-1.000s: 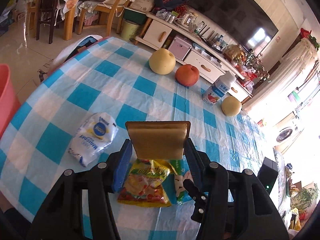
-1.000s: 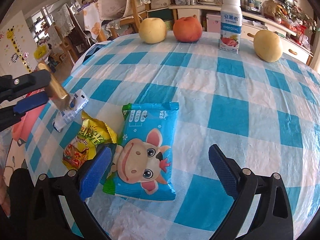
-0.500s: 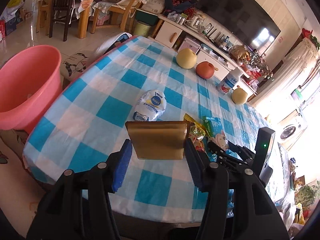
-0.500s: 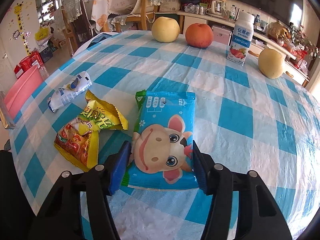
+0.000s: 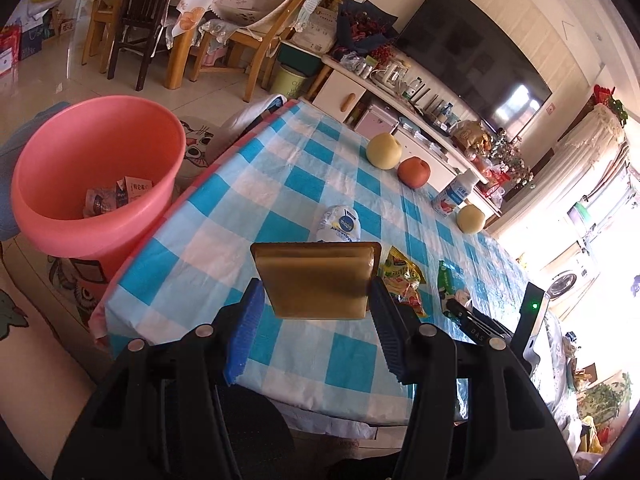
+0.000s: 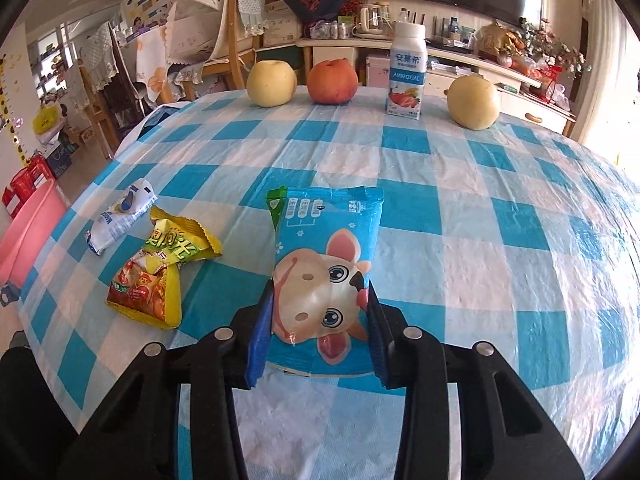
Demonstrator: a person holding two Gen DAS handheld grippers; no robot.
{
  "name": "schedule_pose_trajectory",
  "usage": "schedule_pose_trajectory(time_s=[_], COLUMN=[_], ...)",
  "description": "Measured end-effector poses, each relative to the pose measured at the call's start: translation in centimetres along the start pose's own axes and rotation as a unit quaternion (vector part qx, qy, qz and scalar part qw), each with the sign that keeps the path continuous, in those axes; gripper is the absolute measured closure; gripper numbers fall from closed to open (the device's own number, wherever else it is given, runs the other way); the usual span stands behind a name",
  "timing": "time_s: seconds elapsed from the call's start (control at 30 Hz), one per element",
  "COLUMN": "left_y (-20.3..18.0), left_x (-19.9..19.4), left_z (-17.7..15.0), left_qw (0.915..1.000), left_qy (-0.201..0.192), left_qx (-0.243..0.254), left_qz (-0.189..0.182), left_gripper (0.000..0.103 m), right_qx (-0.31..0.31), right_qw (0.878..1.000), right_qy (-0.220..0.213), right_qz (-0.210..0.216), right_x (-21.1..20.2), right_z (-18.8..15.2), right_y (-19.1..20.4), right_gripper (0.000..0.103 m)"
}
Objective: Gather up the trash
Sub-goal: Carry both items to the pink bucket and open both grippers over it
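My left gripper (image 5: 316, 304) is shut on a flat brown packet (image 5: 316, 278) and holds it above the near edge of the checked table (image 5: 256, 200). A pink bucket (image 5: 96, 176) with some wrappers inside stands on the floor to the left. My right gripper (image 6: 318, 312) is shut on the blue cartoon-cow packet (image 6: 324, 264), which lies on the table. A yellow snack bag (image 6: 160, 268) and a white wrapper (image 6: 118, 216) lie to its left; both also show in the left wrist view, the bag (image 5: 400, 276) and the wrapper (image 5: 340, 228).
Two yellow pears (image 6: 272, 82) (image 6: 474, 102), a red apple (image 6: 332, 82) and a small milk bottle (image 6: 406, 72) stand along the table's far edge. Chairs (image 5: 256, 20) and a TV cabinet (image 5: 400, 100) lie beyond. The bucket's rim (image 6: 28, 224) shows at left.
My left gripper has pulled back and left with the brown packet, bringing the pink bucket into view. My right gripper has moved forward and closed on the blue cow packet.
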State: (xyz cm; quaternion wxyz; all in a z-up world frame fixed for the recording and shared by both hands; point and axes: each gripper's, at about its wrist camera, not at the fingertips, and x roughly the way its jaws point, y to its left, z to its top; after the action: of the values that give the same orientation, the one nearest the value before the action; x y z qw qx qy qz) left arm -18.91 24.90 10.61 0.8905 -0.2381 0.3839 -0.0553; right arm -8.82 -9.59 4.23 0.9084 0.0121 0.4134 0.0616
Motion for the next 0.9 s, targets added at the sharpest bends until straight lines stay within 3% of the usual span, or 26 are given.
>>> schedule_pose_trajectory(time_s=[0.17, 0.4, 0.63, 0.9], left_y=[2.2, 6.1, 9.9, 13.2], left_x=[-1.5, -3.6, -6.2, -7.5], left_z=[0.4, 1.3, 3.0, 6.1], left_qw=[0.9998, 0.9982, 0.9932, 0.9860], left_qy=[-0.015, -0.044, -0.088, -0.125], left_qx=[-0.011, -0.034, -0.051, -0.058], left_qz=[0.002, 0.022, 0.055, 0.093], left_gripper=[0.048, 0.048, 0.048, 0.048], right_qx=[-0.004, -0.030, -0.090, -0.166], right_qw=[1.000, 0.999, 0.988, 0.959], right_qy=[-0.012, -0.022, -0.038, -0.017], right_qz=[-0.003, 0.035, 0.120, 0.230], right_x=[-2.6, -5.4, -7.7, -7.5], right_z=[0.4, 2.5, 6.1, 8.7], right_y=[1.2, 6.2, 15.7, 28.9], right_gripper=[0.061, 0.061, 0.061, 0.061])
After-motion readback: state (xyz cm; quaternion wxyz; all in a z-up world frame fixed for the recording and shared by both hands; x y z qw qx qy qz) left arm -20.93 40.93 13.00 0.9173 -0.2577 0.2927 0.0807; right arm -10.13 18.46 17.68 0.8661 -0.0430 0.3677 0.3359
